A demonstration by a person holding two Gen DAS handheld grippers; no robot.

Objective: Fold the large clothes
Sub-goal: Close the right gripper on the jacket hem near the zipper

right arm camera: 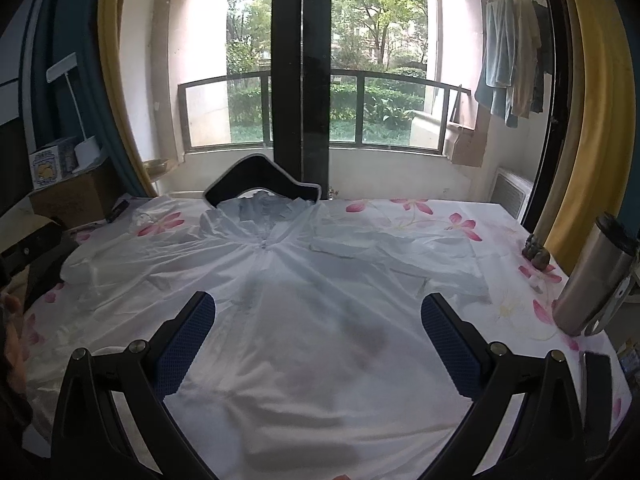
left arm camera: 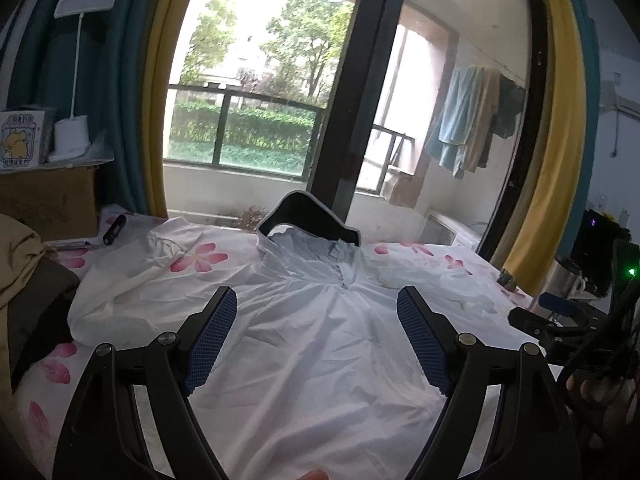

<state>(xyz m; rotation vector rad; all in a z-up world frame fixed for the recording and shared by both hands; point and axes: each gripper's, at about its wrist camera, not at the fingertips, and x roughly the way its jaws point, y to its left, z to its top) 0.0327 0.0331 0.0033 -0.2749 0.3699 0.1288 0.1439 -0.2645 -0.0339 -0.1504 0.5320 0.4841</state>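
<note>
- The big white jacket lies flat on the flowery sheet, hood by the window, sleeves spread out to each side.
- The left gripper and the right gripper are both wide apart, holding nothing, above the jacket's middle.
- I think a good first fold is to grab one sleeve's edge and pull it across flat.
- The jacket's bottom edge is cut off.
</note>
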